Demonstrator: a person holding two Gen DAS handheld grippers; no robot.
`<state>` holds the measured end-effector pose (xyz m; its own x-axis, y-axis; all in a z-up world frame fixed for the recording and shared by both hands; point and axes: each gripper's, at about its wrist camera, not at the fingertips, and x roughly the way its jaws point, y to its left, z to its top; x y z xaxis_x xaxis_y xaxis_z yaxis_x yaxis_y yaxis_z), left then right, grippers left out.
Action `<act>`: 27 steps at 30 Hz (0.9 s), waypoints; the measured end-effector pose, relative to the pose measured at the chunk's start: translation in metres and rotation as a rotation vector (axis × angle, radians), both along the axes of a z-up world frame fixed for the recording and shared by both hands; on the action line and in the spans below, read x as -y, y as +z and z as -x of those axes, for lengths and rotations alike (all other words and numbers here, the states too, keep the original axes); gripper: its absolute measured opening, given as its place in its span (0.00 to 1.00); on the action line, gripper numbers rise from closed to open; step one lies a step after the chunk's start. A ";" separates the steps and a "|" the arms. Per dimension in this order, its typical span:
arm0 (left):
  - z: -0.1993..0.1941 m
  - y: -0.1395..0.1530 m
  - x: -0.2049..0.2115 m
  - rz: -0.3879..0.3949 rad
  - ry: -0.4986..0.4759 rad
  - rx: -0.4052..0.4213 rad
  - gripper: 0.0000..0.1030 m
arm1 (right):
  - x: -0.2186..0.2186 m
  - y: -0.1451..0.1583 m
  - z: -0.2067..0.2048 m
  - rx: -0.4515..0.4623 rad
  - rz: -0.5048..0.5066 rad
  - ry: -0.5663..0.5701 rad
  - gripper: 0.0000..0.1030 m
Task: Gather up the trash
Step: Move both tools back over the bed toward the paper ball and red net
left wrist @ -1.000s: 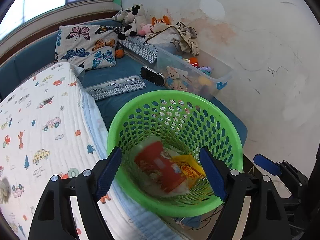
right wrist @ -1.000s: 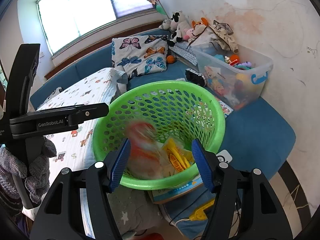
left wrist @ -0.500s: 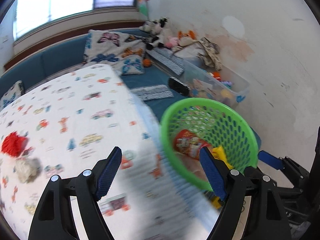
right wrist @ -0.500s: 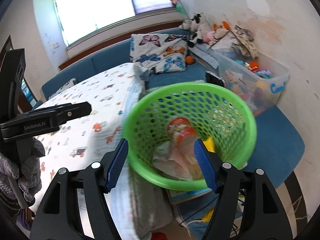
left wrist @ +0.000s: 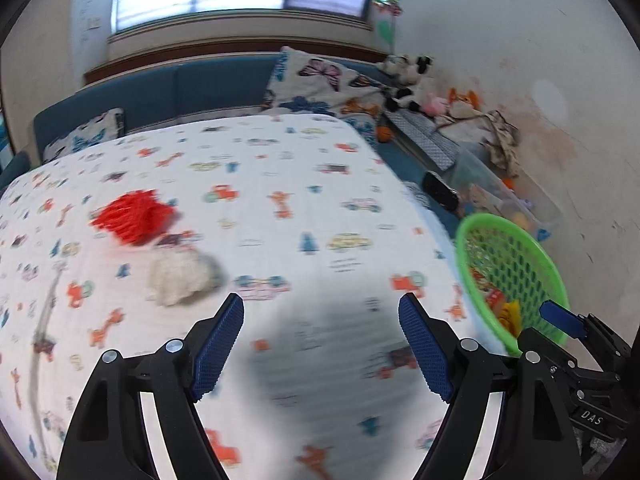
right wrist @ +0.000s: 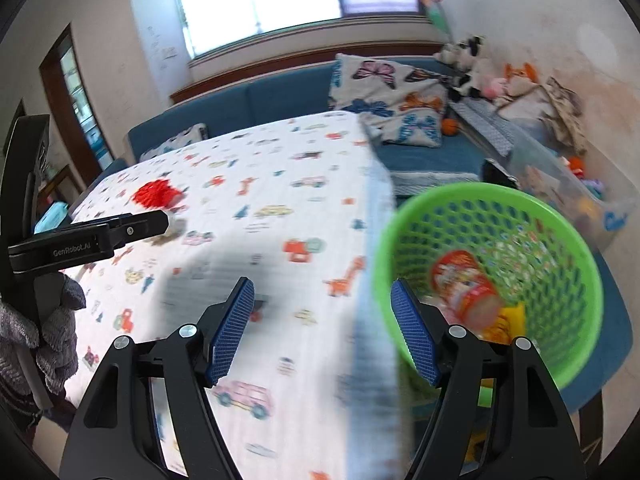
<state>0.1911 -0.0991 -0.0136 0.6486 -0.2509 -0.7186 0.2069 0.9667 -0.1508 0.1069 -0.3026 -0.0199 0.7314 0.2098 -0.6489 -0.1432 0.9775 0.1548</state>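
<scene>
Both the left gripper (left wrist: 321, 344) and right gripper (right wrist: 322, 330) are held wide apart, nothing gripped. A red crumpled wrapper (left wrist: 134, 217) and white tissue wad (left wrist: 182, 276) are left near the counter's (left wrist: 280, 216) far-left side; the green basket (right wrist: 560, 220) is parked off its right edge.

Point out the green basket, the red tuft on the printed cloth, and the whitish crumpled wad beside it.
green basket (right wrist: 452, 196): right wrist view, on its far rim.
red tuft (left wrist: 134, 216): left wrist view, on its middle.
whitish crumpled wad (left wrist: 182, 276): left wrist view, on its middle; blurred.
</scene>
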 end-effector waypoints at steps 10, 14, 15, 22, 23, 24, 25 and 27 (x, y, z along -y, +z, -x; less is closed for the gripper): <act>0.000 -0.002 -0.074 -0.034 0.133 0.002 0.75 | -0.068 -0.007 -0.033 -0.028 0.008 0.128 0.70; -0.002 -0.001 -0.097 -0.046 0.179 0.005 0.75 | -0.096 -0.006 -0.046 -0.030 0.010 0.183 0.70; -0.003 -0.001 -0.104 -0.048 0.191 0.005 0.75 | -0.103 -0.006 -0.050 -0.031 0.013 0.197 0.70; -0.007 -0.004 -0.136 -0.050 0.254 -0.003 0.75 | -0.135 -0.009 -0.071 -0.048 0.011 0.258 0.70; -0.007 -0.004 -0.139 -0.051 0.261 -0.004 0.75 | -0.140 -0.010 -0.075 -0.050 0.011 0.265 0.70; -0.008 -0.005 -0.143 -0.052 0.268 -0.006 0.75 | -0.143 -0.010 -0.078 -0.052 0.012 0.271 0.70; -0.009 -0.005 -0.147 -0.052 0.278 -0.009 0.75 | -0.148 -0.010 -0.082 -0.054 0.014 0.277 0.70; -0.010 -0.006 -0.153 -0.053 0.288 -0.014 0.75 | -0.155 -0.011 -0.088 -0.061 0.010 0.290 0.70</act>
<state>0.2015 0.0540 -0.0198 0.6776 -0.0200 -0.7352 -0.0787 0.9919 -0.0995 0.1945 -0.1474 -0.0307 0.6013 0.3979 -0.6929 -0.4079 0.8985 0.1620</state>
